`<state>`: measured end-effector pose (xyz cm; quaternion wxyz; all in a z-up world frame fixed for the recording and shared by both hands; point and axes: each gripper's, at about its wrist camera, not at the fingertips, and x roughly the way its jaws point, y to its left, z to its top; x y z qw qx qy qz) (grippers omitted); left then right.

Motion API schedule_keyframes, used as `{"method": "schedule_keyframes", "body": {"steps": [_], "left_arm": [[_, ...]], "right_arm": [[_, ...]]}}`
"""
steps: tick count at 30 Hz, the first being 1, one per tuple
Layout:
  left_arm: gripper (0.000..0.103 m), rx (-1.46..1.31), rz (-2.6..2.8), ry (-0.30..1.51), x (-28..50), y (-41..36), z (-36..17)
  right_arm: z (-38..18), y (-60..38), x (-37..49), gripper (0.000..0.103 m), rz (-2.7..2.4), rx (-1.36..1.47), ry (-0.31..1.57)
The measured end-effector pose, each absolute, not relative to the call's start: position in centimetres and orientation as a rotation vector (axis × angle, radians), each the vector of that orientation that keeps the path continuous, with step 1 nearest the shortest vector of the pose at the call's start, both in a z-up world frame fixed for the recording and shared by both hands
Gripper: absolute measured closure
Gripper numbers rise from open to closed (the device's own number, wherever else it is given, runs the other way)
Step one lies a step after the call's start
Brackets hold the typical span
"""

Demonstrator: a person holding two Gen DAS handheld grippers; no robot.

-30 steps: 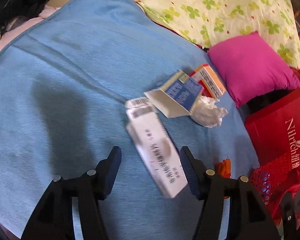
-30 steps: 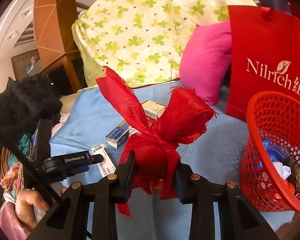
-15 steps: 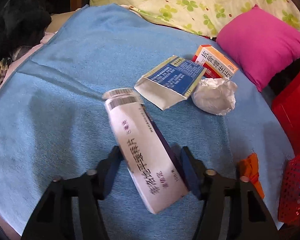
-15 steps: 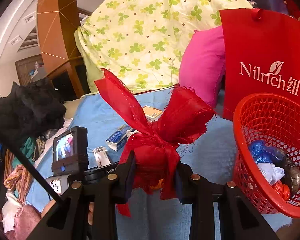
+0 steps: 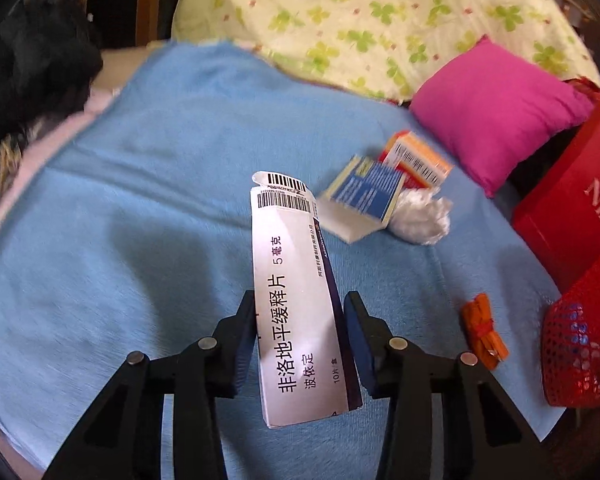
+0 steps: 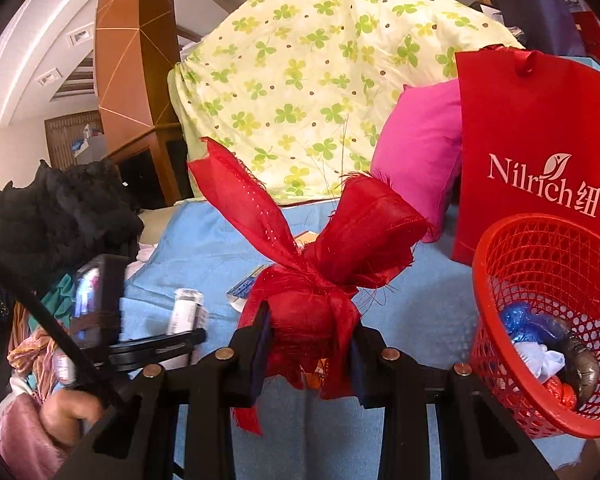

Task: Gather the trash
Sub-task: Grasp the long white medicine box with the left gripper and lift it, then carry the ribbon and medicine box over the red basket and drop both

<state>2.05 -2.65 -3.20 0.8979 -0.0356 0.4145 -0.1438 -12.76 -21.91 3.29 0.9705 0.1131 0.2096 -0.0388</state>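
Lifted white carton [image 5: 300, 300]; two cartons [image 5: 364, 196] remain (one tissue wad [image 5: 420, 216]).

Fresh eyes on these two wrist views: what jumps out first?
The frayed red fabric bow, clamped in the right gripper beside the red mesh basket of trash. Then the long white medicine box between the closing left gripper jaws, above the blue blanket.
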Motion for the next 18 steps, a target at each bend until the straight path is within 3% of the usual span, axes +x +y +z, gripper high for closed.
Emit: {"method": "schedule_keyframes", "body": {"steps": [9,18], "left_arm": [[0.058,0.004,-0.399,0.638,-1.1,-4.2,0.7],[0.058,0.03,-0.469,0.573,-4.0,-5.7,2.7]], "right_arm": [[4.8,-23.5,-14.8,0.068,-0.136,0.23,0.343],[5.4,-26.3,-16.4,0.068,-0.198,0.25,0.315]]}}
